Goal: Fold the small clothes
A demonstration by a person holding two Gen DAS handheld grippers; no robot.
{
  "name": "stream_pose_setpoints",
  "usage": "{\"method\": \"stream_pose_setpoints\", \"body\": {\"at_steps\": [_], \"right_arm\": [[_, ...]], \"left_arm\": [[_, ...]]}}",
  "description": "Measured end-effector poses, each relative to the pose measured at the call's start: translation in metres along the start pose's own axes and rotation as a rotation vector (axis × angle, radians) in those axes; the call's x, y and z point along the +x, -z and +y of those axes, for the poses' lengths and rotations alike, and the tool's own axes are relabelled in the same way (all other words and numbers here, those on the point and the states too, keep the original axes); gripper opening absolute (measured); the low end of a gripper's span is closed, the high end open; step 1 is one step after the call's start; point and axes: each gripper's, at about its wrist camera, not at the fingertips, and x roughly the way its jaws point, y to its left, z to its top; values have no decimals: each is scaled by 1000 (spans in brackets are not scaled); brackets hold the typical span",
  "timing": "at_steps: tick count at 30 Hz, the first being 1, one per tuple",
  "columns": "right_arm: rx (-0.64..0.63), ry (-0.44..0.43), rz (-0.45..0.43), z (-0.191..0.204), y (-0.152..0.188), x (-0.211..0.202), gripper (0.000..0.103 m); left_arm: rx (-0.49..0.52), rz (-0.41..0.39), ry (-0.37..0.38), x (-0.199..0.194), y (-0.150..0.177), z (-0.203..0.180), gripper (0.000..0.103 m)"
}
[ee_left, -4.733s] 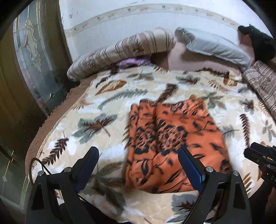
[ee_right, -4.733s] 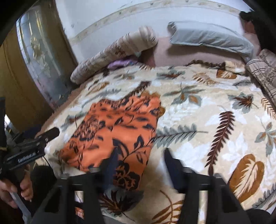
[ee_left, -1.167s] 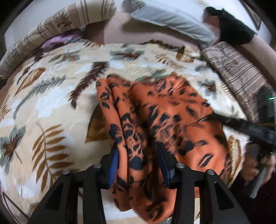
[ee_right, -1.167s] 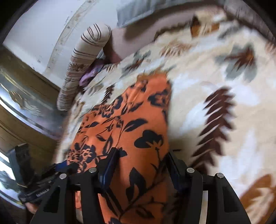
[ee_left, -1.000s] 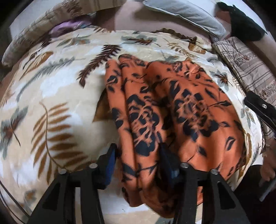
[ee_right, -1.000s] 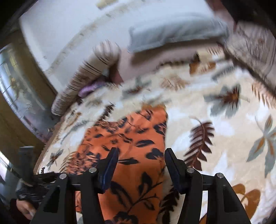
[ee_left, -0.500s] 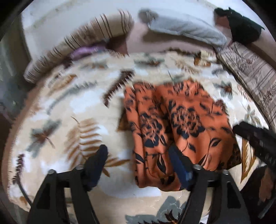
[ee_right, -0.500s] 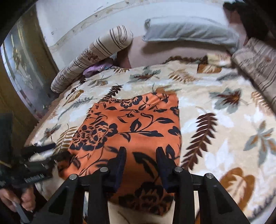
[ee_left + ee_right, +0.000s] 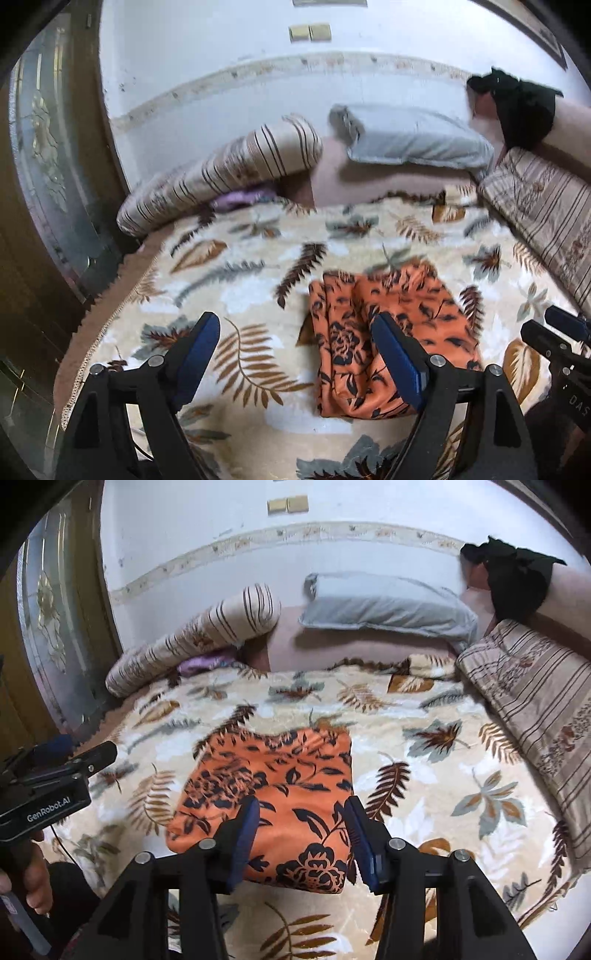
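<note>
One orange floral garment [image 9: 273,797] lies folded on the bed's leaf-print blanket [image 9: 424,775], its long axis running away from me toward the pillows. My right gripper [image 9: 301,840] hangs directly over its near edge, jaws spread and empty. My left gripper [image 9: 295,360] is also spread wide and empty, with the garment [image 9: 384,343] lying to its right, so I judge the right gripper better placed for the next fold.
</note>
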Motion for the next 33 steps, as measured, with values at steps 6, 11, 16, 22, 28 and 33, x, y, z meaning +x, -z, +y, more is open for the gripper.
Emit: {"method": "stream_pose_setpoints", "body": {"at_steps": [6, 11, 16, 22, 28, 33], "right_arm": [[6, 7, -78, 0, -11, -39, 52], [14, 13, -134, 0, -17, -67, 52], [27, 22, -163, -3, -19, -87, 53], [54, 32, -162, -6, -15, -99, 53], [57, 58, -151, -9, -9, -102, 54], [44, 57, -106, -3, -3, -92, 54]], "left_arm": [[-46, -96, 8, -48, -16, 5, 86], [-67, -164, 2, -86, -23, 6, 102], [-56, -265, -5, -126, -28, -1, 103], [-28, -274, -2, -140, -30, -12, 103], [-30, -223, -20, -127, -23, -15, 103], [-41, -181, -40, -109, -16, -11, 103]]}}
